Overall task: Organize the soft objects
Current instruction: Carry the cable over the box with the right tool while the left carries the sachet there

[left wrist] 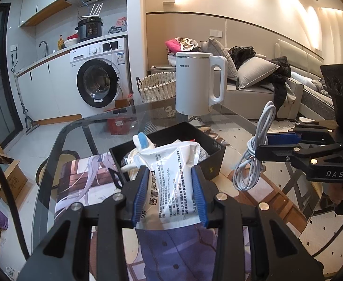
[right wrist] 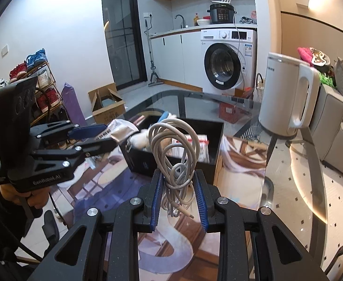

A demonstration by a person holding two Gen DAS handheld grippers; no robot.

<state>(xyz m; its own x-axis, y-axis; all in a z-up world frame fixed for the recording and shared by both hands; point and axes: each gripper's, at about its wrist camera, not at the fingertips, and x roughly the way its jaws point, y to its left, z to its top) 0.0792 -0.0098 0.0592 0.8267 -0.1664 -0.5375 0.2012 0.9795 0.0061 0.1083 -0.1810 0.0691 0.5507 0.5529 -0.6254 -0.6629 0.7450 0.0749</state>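
Observation:
My left gripper (left wrist: 170,175) is shut on a white printed pouch (left wrist: 171,175) and holds it just in front of a black open box (left wrist: 214,151) on the glass table. The box holds white soft items and a blue-tipped one (left wrist: 142,139). My right gripper (right wrist: 178,178) is shut on a coiled grey cable (right wrist: 175,149), held above the printed mat before the box (right wrist: 143,161). The right gripper also shows in the left wrist view (left wrist: 261,145) with the cable (left wrist: 253,154) hanging from it. The left gripper shows in the right wrist view (right wrist: 105,137) with the pouch (right wrist: 122,131).
A white electric kettle (left wrist: 196,83) stands on the glass table (left wrist: 77,135) behind the box. A printed mat (right wrist: 239,157) covers the table's near part. Beyond are a wicker basket (left wrist: 156,87), a washing machine (left wrist: 98,79), a sofa with cushions (left wrist: 253,75) and a cardboard box (right wrist: 107,106).

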